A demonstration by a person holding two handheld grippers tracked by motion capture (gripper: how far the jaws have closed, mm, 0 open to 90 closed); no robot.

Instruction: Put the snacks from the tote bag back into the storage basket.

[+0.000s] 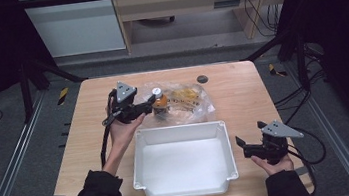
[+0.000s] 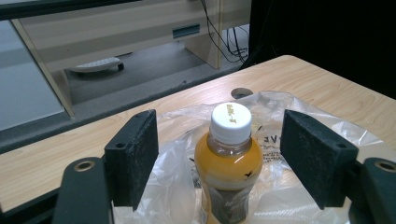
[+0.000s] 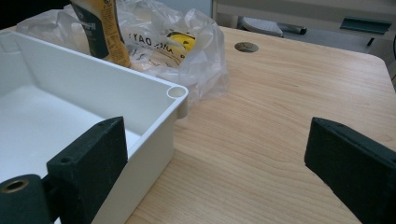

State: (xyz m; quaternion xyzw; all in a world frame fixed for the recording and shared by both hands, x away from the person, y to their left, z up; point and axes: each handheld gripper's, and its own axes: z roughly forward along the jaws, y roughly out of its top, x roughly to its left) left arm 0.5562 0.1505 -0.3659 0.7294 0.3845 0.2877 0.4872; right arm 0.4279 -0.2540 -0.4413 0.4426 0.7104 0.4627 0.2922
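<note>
Two tools are at work; the left tool (image 2: 219, 158) stands wide open around an upright bottle (image 2: 228, 172) in a crinkly bag (image 1: 185, 101) on the desk (image 1: 242, 94), gripping nothing; the bottle looks full, stiff and smooth, so grip the shoulder below the cap (image 2: 230, 121); right of the tray (image 1: 179, 132), the right tool (image 1: 243, 146) gapes empty.

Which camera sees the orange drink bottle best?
The left gripper view: the bottle stands close, between the open jaws, cap plain. The high view shows it small; the right gripper view shows its lower label.
</note>
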